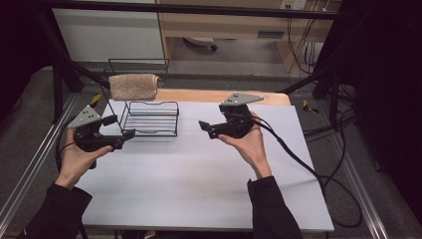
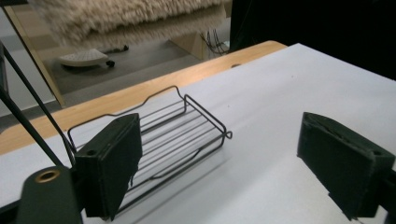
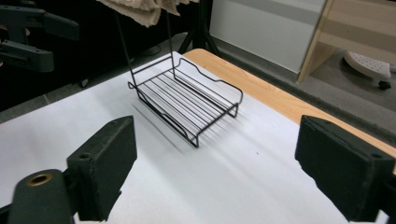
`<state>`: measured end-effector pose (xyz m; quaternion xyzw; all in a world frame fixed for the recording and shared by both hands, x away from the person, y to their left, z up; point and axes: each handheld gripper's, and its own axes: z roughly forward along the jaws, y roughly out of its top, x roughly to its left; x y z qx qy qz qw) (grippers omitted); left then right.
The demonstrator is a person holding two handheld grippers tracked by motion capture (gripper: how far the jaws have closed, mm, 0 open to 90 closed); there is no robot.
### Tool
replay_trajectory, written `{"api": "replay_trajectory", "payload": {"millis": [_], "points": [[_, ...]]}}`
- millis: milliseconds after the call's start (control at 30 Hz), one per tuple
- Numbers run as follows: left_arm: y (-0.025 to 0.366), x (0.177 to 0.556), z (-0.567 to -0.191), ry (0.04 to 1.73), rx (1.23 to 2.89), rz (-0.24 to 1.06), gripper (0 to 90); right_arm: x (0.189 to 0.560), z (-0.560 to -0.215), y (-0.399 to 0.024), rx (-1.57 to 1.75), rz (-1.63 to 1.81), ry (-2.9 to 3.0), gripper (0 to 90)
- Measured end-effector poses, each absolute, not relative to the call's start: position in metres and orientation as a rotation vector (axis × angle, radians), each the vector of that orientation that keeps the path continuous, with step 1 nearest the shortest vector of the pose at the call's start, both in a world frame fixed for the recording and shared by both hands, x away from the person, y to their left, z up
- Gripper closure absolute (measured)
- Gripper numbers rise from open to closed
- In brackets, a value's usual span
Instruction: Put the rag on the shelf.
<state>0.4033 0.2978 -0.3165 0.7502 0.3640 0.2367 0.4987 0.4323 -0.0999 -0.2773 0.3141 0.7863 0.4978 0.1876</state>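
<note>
A black wire rack (image 1: 152, 118) stands at the back left of the white tabletop (image 1: 199, 174). A beige towel (image 1: 133, 85) hangs over the rack's raised top bar. My left gripper (image 1: 121, 127) is held just left of the rack, jaws wide apart and empty. In the left gripper view the rack's tray (image 2: 177, 130) lies ahead of the left gripper (image 2: 219, 163), with the towel (image 2: 130, 18) above it. My right gripper (image 1: 207, 129) hovers right of the rack, open and empty. The right gripper view looks past the right gripper (image 3: 215, 163) to the rack (image 3: 187, 100) and towel (image 3: 144, 9).
A wooden strip (image 1: 199, 95) runs along the table's far edge. The right gripper's cable (image 1: 318, 174) trails off the table's right side. Metal frame rails (image 1: 30, 154) flank the table. The left gripper (image 3: 28, 32) appears far off in the right gripper view.
</note>
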Motion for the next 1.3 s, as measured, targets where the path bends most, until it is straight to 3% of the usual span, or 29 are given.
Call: {"api": "replay_trajectory", "payload": {"millis": [567, 1300], "points": [[0.291, 0.391, -0.362, 0.905, 1.885, 0.518, 9.0, 0.414, -0.325, -0.17, 1.031, 1.313, 2.224, 2.7], [0.282, 0.376, -0.416, 0.9, 1.967, 0.457, 9.9, 0.384, -0.404, -0.24, 1.159, 1.308, 2.25, 0.5]]}}
